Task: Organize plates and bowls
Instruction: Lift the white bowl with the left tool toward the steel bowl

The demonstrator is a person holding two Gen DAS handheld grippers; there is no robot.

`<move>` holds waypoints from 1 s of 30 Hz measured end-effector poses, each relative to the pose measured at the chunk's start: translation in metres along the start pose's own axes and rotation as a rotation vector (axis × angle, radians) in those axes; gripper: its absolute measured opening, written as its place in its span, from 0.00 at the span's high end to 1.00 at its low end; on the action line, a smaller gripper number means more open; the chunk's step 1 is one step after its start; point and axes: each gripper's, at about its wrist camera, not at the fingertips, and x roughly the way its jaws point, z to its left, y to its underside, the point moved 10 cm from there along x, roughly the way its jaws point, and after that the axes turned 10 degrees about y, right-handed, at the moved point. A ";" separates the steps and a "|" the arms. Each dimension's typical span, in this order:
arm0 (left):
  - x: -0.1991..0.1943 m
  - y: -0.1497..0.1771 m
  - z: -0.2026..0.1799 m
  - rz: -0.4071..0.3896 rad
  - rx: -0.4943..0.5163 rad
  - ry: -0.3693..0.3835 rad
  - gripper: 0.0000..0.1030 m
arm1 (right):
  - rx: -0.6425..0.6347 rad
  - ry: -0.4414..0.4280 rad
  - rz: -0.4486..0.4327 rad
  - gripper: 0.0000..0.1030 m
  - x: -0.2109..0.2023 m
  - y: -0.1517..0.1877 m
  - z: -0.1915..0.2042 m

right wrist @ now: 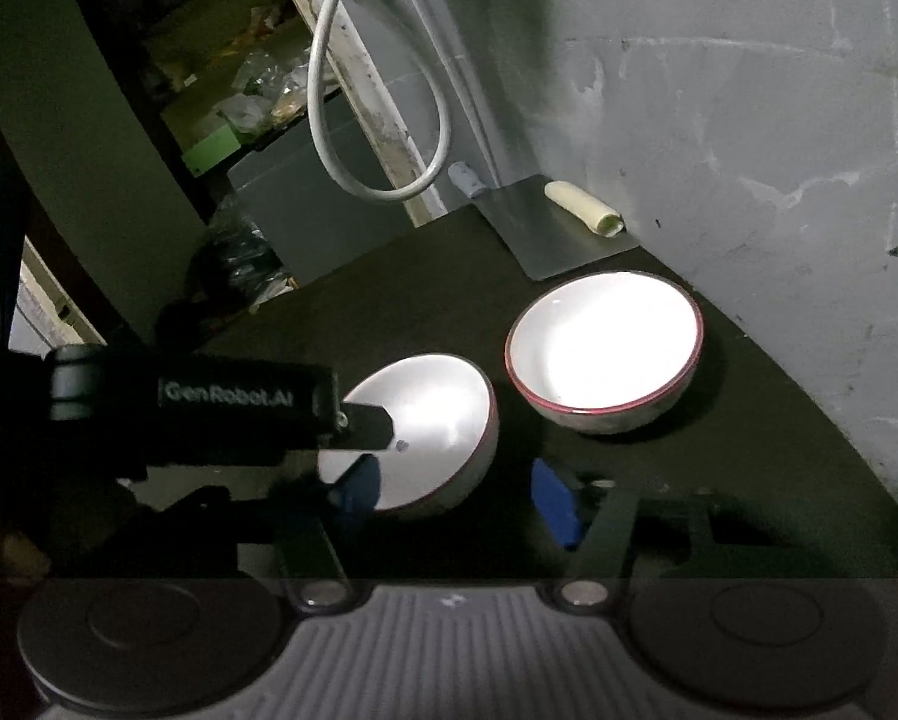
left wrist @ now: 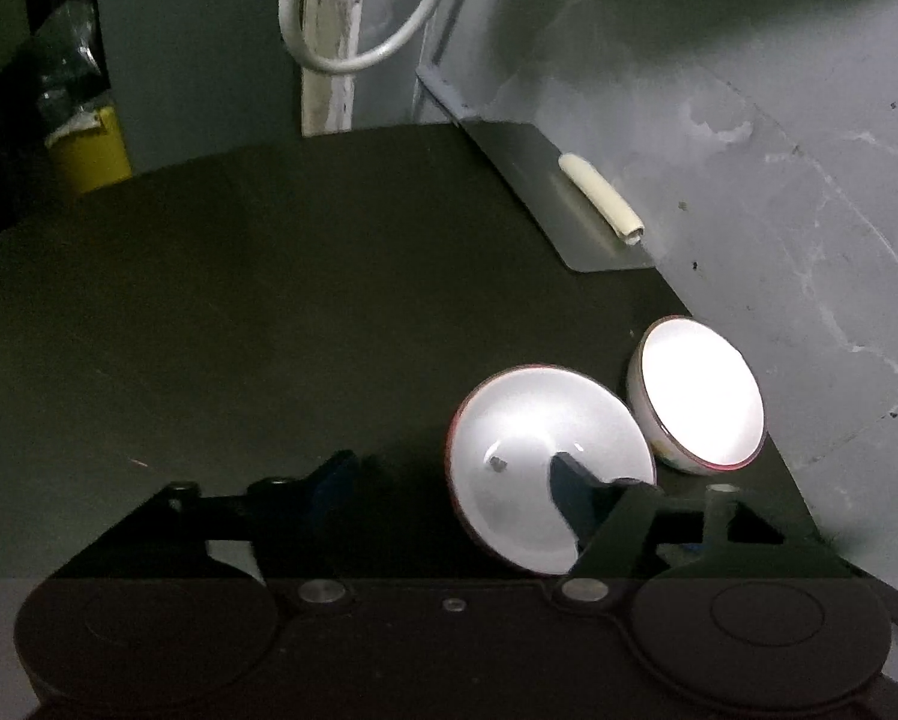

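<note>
Left gripper (left wrist: pixel 449 480) jaws spread wide, one finger inside the near bowl (left wrist: pixel 527 468) on the table (left wrist: pixel 269 300). Right gripper (right wrist: pixel 455 498) wide, empty. Far bowl (right wrist: pixel 605 348) just beside. Pinch the rim firmly, lift level, nest into far bowl.

Glossy glazed bowls (right wrist: pixel 605 348), matt dark tabletop (left wrist: pixel 239 300), smooth metal sheet (right wrist: pixel 563 228), rough patchy wall (left wrist: pixel 779 150).

surface: dark tabletop (right wrist: pixel 389 312) | on it: two red-rimmed white bowls, near (right wrist: pixel 431 426) and far (right wrist: pixel 605 348) at 2 o'clock | metal sheet (right wrist: pixel 545 228) at 1 o'clock, carrying cream tube (right wrist: pixel 581 199)
</note>
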 end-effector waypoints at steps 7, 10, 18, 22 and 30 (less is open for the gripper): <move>0.010 0.003 -0.001 0.024 -0.045 0.037 0.73 | 0.004 -0.014 0.033 0.59 0.012 0.002 0.000; 0.012 0.005 0.002 0.045 -0.061 0.037 0.83 | 0.009 -0.022 0.045 0.64 0.014 0.001 0.001; 0.003 0.013 0.008 0.060 -0.119 0.032 0.89 | 0.037 -0.049 0.064 0.77 0.017 0.001 -0.002; -0.013 0.022 0.004 0.023 -0.113 0.043 0.90 | 0.005 -0.056 0.042 0.80 0.004 0.005 0.003; -0.061 0.034 -0.013 -0.092 -0.114 0.098 0.89 | -0.045 -0.100 -0.050 0.83 -0.043 0.002 0.010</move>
